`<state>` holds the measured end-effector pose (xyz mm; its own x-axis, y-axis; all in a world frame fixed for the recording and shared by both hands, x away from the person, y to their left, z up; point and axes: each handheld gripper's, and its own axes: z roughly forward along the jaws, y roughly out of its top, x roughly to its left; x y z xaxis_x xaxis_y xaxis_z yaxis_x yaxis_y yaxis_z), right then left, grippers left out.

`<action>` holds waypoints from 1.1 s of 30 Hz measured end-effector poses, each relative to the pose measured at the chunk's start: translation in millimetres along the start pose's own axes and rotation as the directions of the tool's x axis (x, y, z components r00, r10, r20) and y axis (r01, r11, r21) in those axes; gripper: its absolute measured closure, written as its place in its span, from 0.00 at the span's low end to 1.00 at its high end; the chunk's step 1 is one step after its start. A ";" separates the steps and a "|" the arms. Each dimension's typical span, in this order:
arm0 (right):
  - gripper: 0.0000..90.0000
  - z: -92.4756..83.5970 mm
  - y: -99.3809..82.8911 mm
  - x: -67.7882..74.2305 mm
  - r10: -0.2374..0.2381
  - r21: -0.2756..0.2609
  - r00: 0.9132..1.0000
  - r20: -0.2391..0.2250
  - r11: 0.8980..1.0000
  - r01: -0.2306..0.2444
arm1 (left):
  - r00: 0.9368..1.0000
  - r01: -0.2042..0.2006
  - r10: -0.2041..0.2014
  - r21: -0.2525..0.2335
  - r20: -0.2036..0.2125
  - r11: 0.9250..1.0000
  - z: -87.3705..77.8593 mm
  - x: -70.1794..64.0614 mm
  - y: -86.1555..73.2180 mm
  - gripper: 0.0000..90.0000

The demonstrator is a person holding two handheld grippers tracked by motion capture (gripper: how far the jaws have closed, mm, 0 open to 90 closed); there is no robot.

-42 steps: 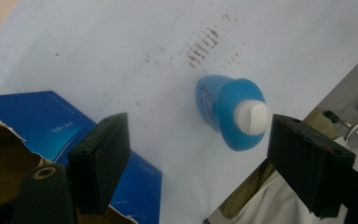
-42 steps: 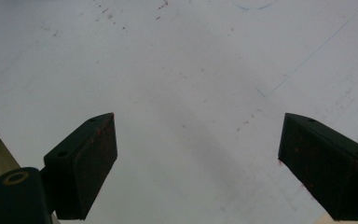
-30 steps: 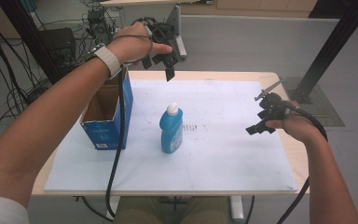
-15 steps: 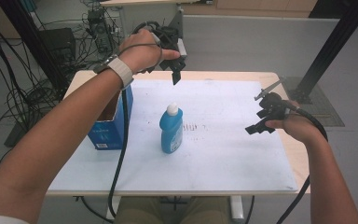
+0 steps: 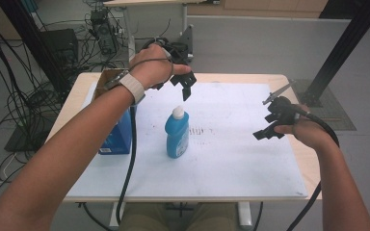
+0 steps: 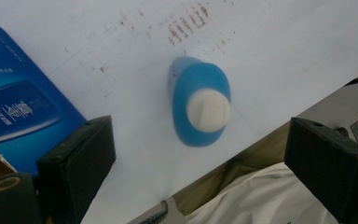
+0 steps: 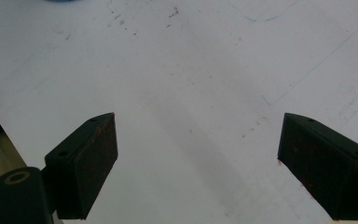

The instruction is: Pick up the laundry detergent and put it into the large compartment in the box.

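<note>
A blue bottle (image 5: 177,137) with a white cap stands upright in the middle of the white mat (image 5: 231,159). My left gripper (image 5: 184,85) hangs open above and behind it, pointing down. Seen from the left gripper view, the bottle (image 6: 200,105) lies straight below, between the two wide-apart jaws. At the right side of the table my right gripper (image 5: 271,126) is held open just over the mat, with nothing between its jaws. The right gripper view looks down on bare mat (image 7: 191,93) between the open gripper (image 7: 198,168).
An open blue cardboard box (image 5: 113,130) stands at the left of the mat, close to the bottle; its blue side (image 6: 18,107) appears in the left gripper view. Faint brown marks (image 5: 203,131) stain the mat right of the bottle. Cables and equipment lie on the floor beyond the table's far left.
My left hand and gripper have moved rightward from above the box to above the bottle. The right gripper has stayed where it was.
</note>
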<state>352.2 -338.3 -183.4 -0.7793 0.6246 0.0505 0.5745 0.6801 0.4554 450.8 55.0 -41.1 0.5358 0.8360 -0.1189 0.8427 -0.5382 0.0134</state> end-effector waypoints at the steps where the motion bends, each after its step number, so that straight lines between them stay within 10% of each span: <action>1: 0.13 -0.5 0.1 1.0 -0.001 0.001 1.000 -0.001 1.000 0.001 | 1.000 0.002 -0.002 0.003 -0.002 1.000 -0.1 -0.6 0.2 0.11; 33: 0.13 0.6 1.8 9.0 -0.019 -0.009 1.000 0.000 1.000 0.019 | 0.999 0.039 -0.038 0.005 -0.020 0.999 29.0 -12.0 -6.2 0.12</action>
<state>346.4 -331.2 -182.7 -0.7903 0.6113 0.0414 0.5571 0.6888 0.4639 437.7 45.2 -68.6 0.5039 0.8581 -0.0990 0.8625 -0.5061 0.0040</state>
